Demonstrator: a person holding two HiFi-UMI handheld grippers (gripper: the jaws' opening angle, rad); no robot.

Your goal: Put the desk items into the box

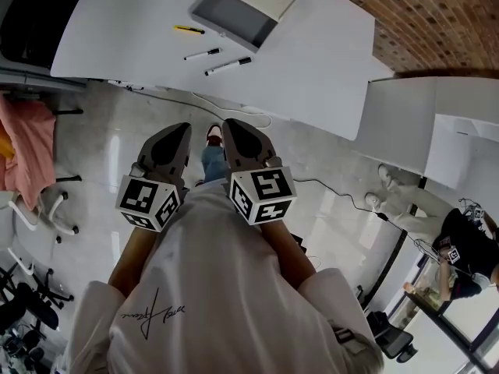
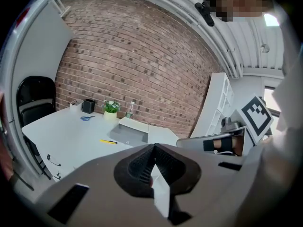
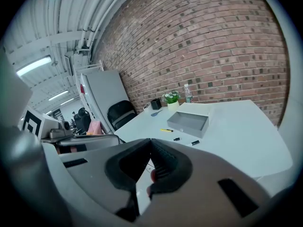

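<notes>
Approach comes first: left hand-held gripper [image 1: 184, 127] and right hand-held gripper [image 1: 229, 123] are both clenched on nothing, well short of the worktop [image 1: 312, 68]. Two markers [image 1: 228, 65] and a yellow cutter [image 1: 189, 29] lie there just beside the open grey box [image 1: 234, 10]. It would be best to spread the jaws early and close across the nearest marker's barrel.

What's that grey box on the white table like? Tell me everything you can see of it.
The box is shallow, rectangular and open-topped, grey inside and out, with low straight walls. A white panel, perhaps its lid, lies along one long side. Nothing shows inside it. It sits flat on the white table, set at an angle to the near edge. The nearest marker lies close to one corner and seems not to touch it.
</notes>
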